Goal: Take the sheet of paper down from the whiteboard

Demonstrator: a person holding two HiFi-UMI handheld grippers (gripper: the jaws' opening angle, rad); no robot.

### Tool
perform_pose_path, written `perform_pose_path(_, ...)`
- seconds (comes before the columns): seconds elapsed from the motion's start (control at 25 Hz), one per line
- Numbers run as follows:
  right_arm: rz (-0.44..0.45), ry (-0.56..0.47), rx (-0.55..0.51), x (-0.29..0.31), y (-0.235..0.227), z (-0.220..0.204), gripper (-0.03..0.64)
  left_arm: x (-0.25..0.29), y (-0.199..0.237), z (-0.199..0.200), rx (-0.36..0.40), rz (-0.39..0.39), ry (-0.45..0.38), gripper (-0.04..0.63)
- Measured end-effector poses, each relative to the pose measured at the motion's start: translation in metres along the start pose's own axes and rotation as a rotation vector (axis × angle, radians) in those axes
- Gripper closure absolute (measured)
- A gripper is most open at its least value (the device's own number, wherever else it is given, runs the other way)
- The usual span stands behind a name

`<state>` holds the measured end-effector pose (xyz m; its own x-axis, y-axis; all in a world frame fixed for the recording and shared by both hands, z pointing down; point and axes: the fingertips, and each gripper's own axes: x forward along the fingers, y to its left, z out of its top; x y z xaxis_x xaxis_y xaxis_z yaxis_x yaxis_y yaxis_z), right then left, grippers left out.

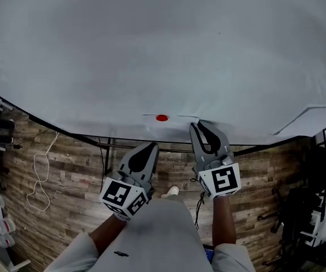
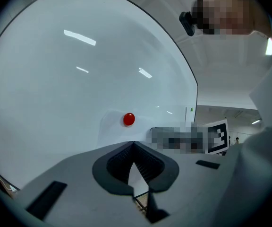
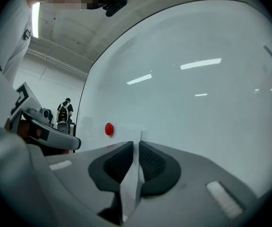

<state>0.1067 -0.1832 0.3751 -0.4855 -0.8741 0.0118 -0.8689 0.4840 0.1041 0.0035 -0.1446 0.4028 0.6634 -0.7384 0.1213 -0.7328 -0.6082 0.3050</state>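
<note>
My right gripper point(image 1: 200, 123) clamps the sheet of paper point(image 1: 171, 127) on the whiteboard point(image 1: 163, 50); a red magnet point(image 1: 162, 118) sits on it. My left gripper point(image 1: 151, 146) is closed, empty.

Both tools held out ahead of me, the left closed and the right pinching.

My left tool point(image 1: 150, 146) sits nearer and to the left, about level, tilted slightly leftward, with its jaws fully together. My left forearm point(image 1: 103, 232) angles in from the near left. My right tool point(image 1: 200, 124) reaches farther out, level, its jaws pressed on the edge of the sheet of paper point(image 3: 129, 193). My right forearm point(image 1: 224, 222) runs straight out behind it.
</note>
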Motion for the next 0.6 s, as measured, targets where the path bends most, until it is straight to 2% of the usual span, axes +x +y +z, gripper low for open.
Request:
perform_pose_path(0.2,-0.024,-0.008,0.003,-0.003,0.001,0.004,0.604,-0.005,0.004,0.006,0.001,0.001,-0.011,0.589)
perform_pose_path(0.6,-0.060,-0.007,-0.009,-0.011,0.004,0.012,0.606,-0.005,0.001,0.013,0.009,-0.011,-0.030,0.588)
